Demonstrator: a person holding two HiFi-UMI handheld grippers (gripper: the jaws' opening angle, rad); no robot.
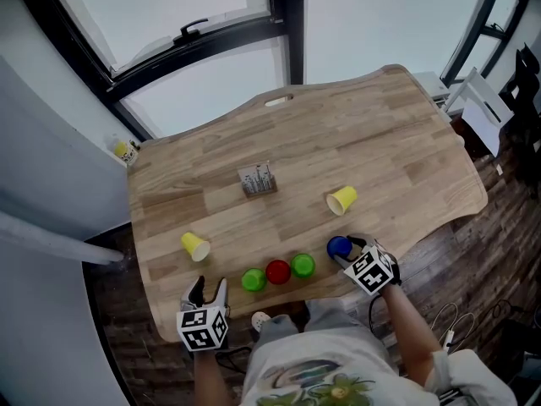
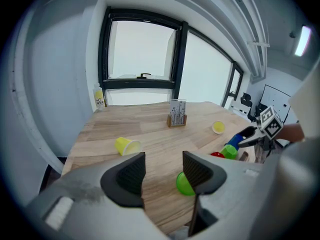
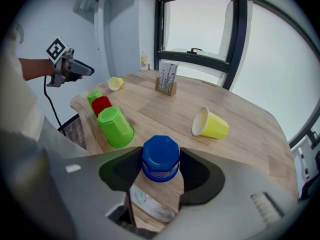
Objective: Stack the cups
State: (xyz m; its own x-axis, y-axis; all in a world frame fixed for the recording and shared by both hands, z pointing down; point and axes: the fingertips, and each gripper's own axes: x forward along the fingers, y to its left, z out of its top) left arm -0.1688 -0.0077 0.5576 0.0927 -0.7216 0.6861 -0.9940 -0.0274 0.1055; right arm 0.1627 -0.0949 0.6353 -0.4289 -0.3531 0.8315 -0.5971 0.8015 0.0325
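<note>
Listing the contents of one wooden table [image 1: 355,134] set beneath a window, as seen from the head view.

Item one: the blue cup [image 3: 160,159], mouth down, near the table's front edge at the person's right. The right gripper [image 3: 160,166] had its two jaws closed against the cup's sides, one pad on each flank. Whether the cup's rim rested on the wood or was slightly raised could not be told.

Items two to four: a short row just left of the blue cup, along the front edge. It ran right-hand green cup [image 1: 303,266], red cup [image 1: 278,271], left-hand green cup [image 1: 254,280], each close beside the next. The right-hand green cup stood mouth down, well clear of the blue one.

Item five: the right yellow cup [image 1: 342,200], lying on its side, further in from the blue cup.

Item six: the left yellow cup [image 1: 195,246], also on its side, near the table's left edge.

Item seven: a small wooden card holder [image 1: 258,179], upright at mid-table, apart from every cup.

Item eight: a small bottle [image 1: 125,150] on the sill past the far left corner.

The left gripper [image 2: 164,170] was over the front left edge of the table, jaws parted and holding nothing, with the left-hand green cup just beyond its right pad.
</note>
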